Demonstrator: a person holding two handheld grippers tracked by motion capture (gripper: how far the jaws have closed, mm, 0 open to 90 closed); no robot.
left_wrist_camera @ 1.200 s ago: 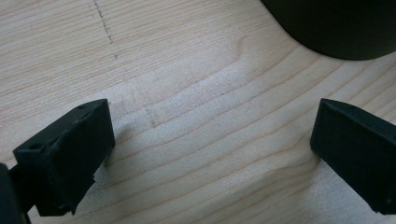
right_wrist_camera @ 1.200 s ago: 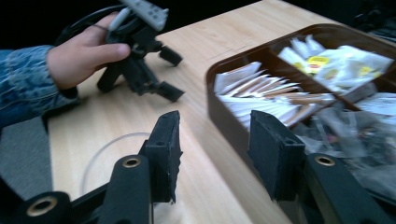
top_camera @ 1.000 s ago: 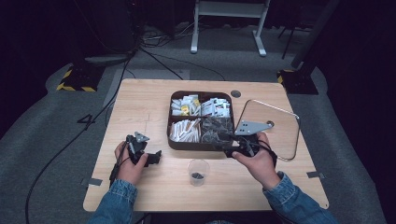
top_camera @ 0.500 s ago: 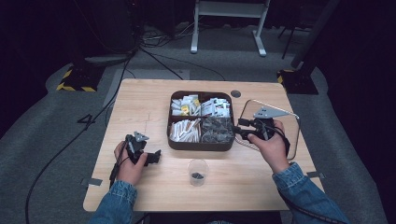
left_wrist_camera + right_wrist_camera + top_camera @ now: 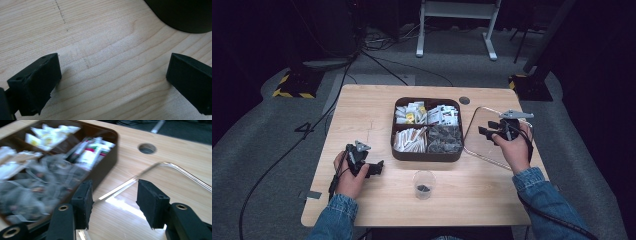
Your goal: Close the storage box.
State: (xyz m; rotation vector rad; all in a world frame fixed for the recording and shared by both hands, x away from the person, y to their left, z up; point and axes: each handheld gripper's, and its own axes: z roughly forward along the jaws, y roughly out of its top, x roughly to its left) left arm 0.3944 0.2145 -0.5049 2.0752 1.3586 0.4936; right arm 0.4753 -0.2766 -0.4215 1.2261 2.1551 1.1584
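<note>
Now the right gripper (image 5: 485, 133) hovers over the clear lid (image 5: 482, 145), jaws just opening, the lid's edge between them. At the box's (image 5: 427, 156) 8 o'clock, the left gripper (image 5: 379, 167) rests on the tabletop (image 5: 362, 110), jaws wide open.

Motion blurs the packets (image 5: 50, 157) in the dark box (image 5: 107, 157), itself cut off at left

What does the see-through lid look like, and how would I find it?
Start at the wooden table and find the dark box with four sections in its middle. Just to its right, under the right hand-held gripper, lies the clear lid. Unlike the box, it is flat and glassy with rounded corners, so the wood shows through.
</note>
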